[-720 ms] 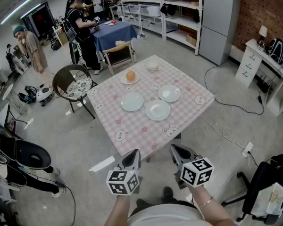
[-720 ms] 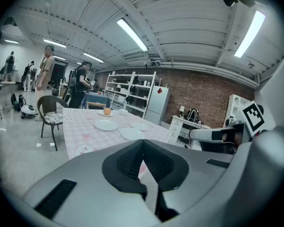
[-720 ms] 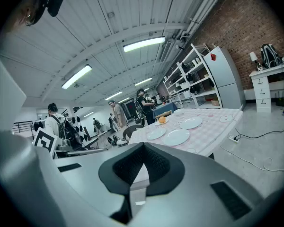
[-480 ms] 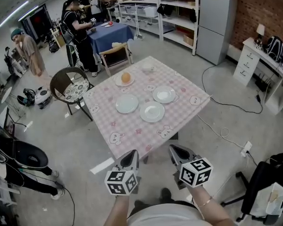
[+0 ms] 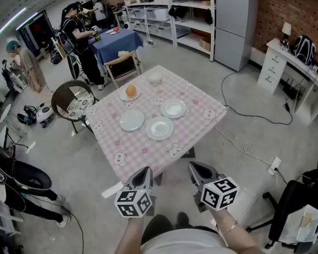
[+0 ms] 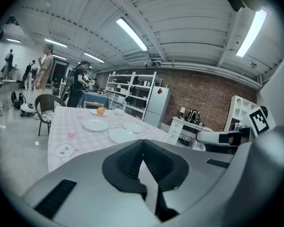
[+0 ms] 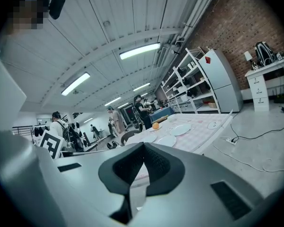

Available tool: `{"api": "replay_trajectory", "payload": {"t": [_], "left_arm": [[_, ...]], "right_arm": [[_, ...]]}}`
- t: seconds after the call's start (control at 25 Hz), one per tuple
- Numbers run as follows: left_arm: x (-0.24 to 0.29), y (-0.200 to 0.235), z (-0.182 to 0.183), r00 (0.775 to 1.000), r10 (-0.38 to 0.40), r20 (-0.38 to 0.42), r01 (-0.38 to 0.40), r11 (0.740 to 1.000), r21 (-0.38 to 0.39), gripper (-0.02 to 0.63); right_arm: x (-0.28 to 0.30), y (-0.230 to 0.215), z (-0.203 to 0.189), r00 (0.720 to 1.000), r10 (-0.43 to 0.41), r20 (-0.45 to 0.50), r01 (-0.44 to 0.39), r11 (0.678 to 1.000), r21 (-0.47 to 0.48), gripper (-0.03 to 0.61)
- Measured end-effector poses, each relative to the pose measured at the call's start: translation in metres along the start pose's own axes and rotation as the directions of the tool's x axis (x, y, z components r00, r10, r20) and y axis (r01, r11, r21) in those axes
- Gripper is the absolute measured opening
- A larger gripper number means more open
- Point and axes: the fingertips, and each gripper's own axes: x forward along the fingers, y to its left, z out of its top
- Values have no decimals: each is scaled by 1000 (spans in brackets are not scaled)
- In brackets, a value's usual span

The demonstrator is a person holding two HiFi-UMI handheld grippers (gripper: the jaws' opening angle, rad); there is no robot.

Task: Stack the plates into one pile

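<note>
Three empty white plates lie apart on the pink checked tablecloth (image 5: 128, 147): a left plate (image 5: 132, 120), a middle plate (image 5: 159, 128) and a right plate (image 5: 173, 108). A fourth plate (image 5: 130, 96) behind them carries an orange (image 5: 131, 90). Both grippers hover over the floor, well short of the table's near edge. My left gripper (image 5: 143, 173) is shut and empty, and my right gripper (image 5: 194, 167) is too. The left gripper view shows the plates (image 6: 95, 125) far ahead of the closed left gripper (image 6: 142, 151); the right gripper view shows them (image 7: 180, 129) beyond the closed right gripper (image 7: 143, 156).
A small white bowl (image 5: 156, 78) sits at the table's far edge. A round chair (image 5: 74, 97) stands left of the table, another chair (image 5: 120, 62) behind it. People stand at the back left by a blue table (image 5: 116, 37). A cable (image 5: 253, 148) crosses the floor at right.
The table and plates have shifted left and slightly up in the head view as the view moved. Both grippers stay shut, low in the frame, holding nothing.
</note>
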Motion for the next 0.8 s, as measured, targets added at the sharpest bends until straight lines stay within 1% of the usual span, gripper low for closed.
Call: {"api": "replay_trajectory", "payload": {"t": [0.16,0.36,0.48,0.52,0.56,0.8], "left_arm": [[5,1,1,1000,13,-15,-13,1000,21,18],[18,18,6,999,37,-7,-36,998,46,20],[33,35,11,999,45,-1,-45,998,41,25],[39,41,12,999,46,-1,-46,998,37,35],[45,47,14,999,47,-2,-47,998,34,59],[90,92,39,999,42,5,-42,999,-1,120]], "right_arm": [[1,-8,2,1000,-10,1,10,1000,18,8],[19,-17,9,999,-35,21,35,999,7,8],[36,-25,14,999,-43,25,43,999,-2,48],[43,-27,15,999,-44,21,44,999,-3,57],[51,-29,17,999,-45,18,45,999,-3,62],[109,-45,37,998,-58,2,58,998,2,94]]}}
